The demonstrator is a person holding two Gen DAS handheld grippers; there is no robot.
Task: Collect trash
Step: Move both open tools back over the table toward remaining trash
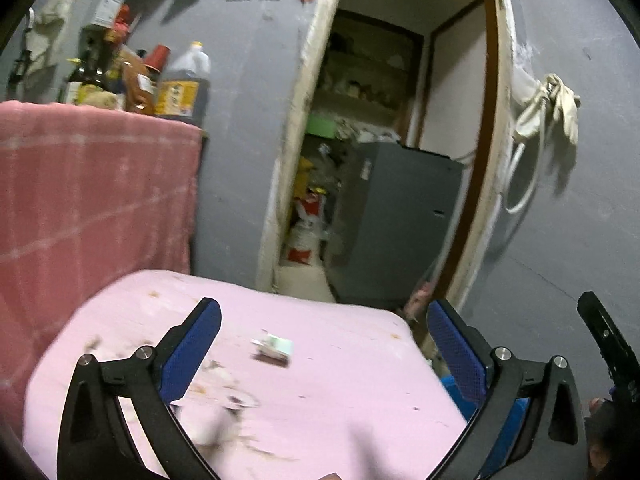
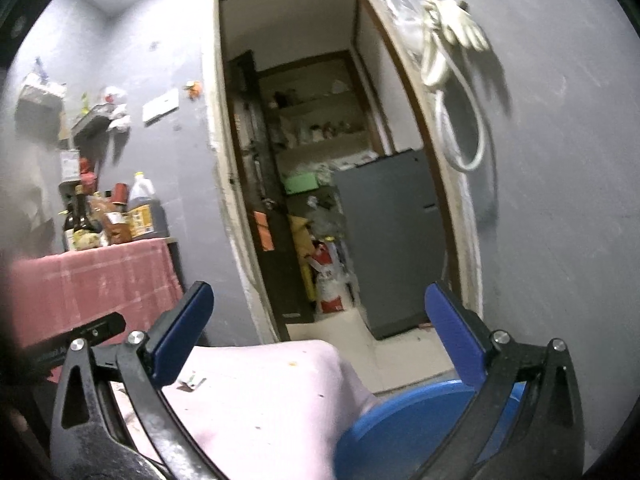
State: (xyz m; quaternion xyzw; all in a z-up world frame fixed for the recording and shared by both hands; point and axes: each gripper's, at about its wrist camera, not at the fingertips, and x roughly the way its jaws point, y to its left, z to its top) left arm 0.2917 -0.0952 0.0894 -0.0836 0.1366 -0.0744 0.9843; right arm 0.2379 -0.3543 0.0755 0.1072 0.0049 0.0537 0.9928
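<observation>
Grey walls surround an open doorway (image 1: 384, 140). Leftmost, a red cloth (image 1: 92, 192) hangs below bottles (image 1: 182, 84). On the pink tabletop (image 1: 340, 360), one small wrapper (image 1: 273, 347) lies between the empty, wide-spread left gripper (image 1: 324, 344). Right gripper (image 2: 320, 332) likewise gapes empty above a blue bin (image 2: 400, 420).

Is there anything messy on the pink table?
Yes. A small crumpled wrapper lies loose mid-table, and crumbs and torn scraps are scattered near the front left of the pink table. Stains dot its surface.
</observation>
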